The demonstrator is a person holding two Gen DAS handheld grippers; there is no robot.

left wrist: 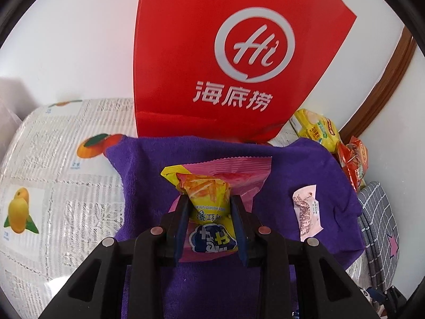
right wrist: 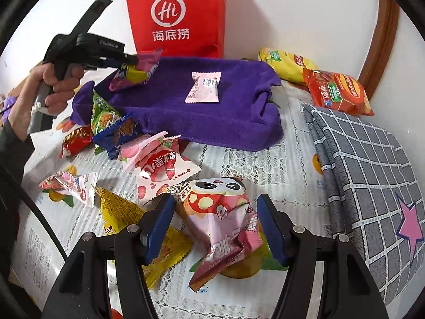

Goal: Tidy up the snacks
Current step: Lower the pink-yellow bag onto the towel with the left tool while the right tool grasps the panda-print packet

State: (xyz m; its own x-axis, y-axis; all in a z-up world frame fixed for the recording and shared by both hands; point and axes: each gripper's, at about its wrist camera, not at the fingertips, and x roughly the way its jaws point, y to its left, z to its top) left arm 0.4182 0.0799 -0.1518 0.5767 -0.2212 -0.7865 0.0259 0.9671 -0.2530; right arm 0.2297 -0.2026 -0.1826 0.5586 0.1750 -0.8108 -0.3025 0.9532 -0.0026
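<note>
Left gripper (left wrist: 209, 199) is clamping a yellow-pink packet (left wrist: 212, 212) over the purple towel (left wrist: 305, 164); right gripper (right wrist: 215, 207) is hovering, jaws apart, straddling a panda packet (right wrist: 223, 212) in front of the towel.

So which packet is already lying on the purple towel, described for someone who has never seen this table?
Find the red paper bag standing against the wall; the purple towel lies in front of it. Flat on the towel's middle is a small pale pink and white packet with crimped ends, touching nothing else, unlike the yellow and pink packet held in the left tongs.

Purple towel (right wrist: 207, 111) mostly bare; red bag (right wrist: 178, 16) blocks behind.
</note>
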